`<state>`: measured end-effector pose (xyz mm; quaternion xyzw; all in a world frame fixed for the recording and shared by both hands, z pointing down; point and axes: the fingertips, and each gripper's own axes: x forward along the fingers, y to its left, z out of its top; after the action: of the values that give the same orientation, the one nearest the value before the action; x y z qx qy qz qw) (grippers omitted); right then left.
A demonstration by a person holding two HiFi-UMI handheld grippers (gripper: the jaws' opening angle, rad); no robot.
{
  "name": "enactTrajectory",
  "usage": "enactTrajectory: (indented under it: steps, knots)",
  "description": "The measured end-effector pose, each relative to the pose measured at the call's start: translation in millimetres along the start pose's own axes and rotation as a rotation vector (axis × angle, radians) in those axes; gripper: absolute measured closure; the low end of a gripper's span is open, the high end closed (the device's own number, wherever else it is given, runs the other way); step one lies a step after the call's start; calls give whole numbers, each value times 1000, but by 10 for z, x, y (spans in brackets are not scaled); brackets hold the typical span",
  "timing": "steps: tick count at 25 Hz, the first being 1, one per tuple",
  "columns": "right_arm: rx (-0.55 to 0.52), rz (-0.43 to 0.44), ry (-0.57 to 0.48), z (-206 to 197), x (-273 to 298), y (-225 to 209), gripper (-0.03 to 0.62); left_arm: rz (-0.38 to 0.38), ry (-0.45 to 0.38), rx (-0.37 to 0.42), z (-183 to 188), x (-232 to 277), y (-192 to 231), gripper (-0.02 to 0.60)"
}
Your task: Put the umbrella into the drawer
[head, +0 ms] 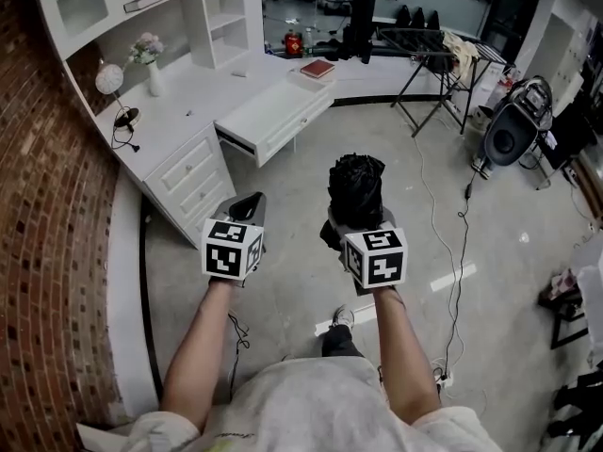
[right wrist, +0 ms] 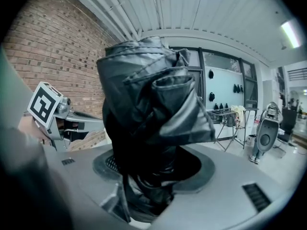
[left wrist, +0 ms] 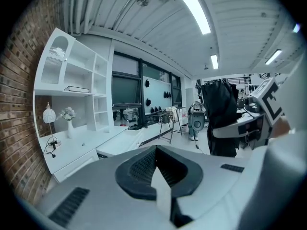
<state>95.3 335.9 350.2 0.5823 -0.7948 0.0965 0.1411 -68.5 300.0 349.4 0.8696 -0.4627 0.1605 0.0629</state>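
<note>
Far left there's the brick wall [head: 47,205], and hard against it the white corner desk [head: 179,111] with a round lamp [head: 109,79] and a vase of flowers [head: 151,64] on top. Just along the desk, the drawer [head: 273,121] stands pulled out, its front facing the open floor, and a red book [head: 317,68] lies on the desktop beyond it.

Nearer the person, the left gripper [head: 247,203] is held out over the floor in front of the desk's lower drawers. Its own view shows the dark pads [left wrist: 139,166] brought together with nothing between them.

Beside it, a little apart, is the right gripper [head: 358,224], and this one has the goods. The black folded umbrella [head: 356,188] stands up out of its jaws as a crumpled bundle of fabric. In the right gripper view the jaws sit wide, clamped round the lower part of the bundle, while the folds billow above them. So the umbrella is in the air over the floor, well short of the drawer, which lies up and to the left of it.

Off to the right, a folding drying rack [head: 443,64] stands by the far wall, and a white cable [head: 462,234] trails across the floor.
</note>
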Motion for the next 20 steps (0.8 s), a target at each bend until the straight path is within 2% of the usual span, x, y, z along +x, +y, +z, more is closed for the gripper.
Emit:
enactTrajectory:
  steps: [9, 20]
  knots:
    - [13, 6, 0, 57, 319, -576, 338, 3, 11, 19, 208, 621, -70, 586]
    - [21, 37, 21, 221, 931, -1625, 338, 17, 27, 25, 667, 1753, -244, 586]
